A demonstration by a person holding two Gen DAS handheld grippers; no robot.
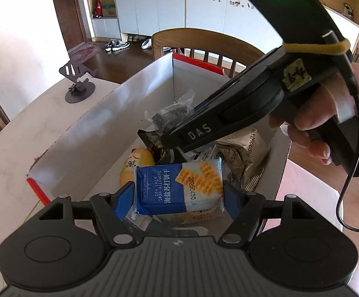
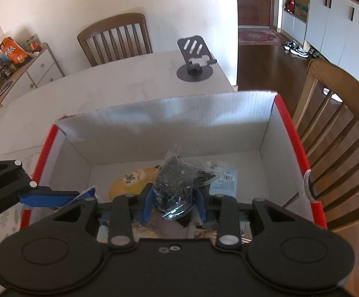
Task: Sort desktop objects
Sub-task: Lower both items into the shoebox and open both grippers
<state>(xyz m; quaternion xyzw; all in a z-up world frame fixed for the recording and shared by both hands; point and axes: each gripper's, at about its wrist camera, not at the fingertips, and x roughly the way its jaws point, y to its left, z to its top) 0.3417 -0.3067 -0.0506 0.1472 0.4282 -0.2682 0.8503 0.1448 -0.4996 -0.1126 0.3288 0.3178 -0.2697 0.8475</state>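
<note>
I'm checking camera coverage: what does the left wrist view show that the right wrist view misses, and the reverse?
Left wrist only: the soda biscuit packet held by the left hand-held gripper, and the person's hand.
Right wrist only: a sideboard with snacks.
Both: the red-edged box, the clear dark-filled bag in the right hand-held gripper, the phone stand.

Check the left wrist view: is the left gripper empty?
No, the left gripper holds a blue soda biscuit packet between its blue pads, above the open box.
</note>
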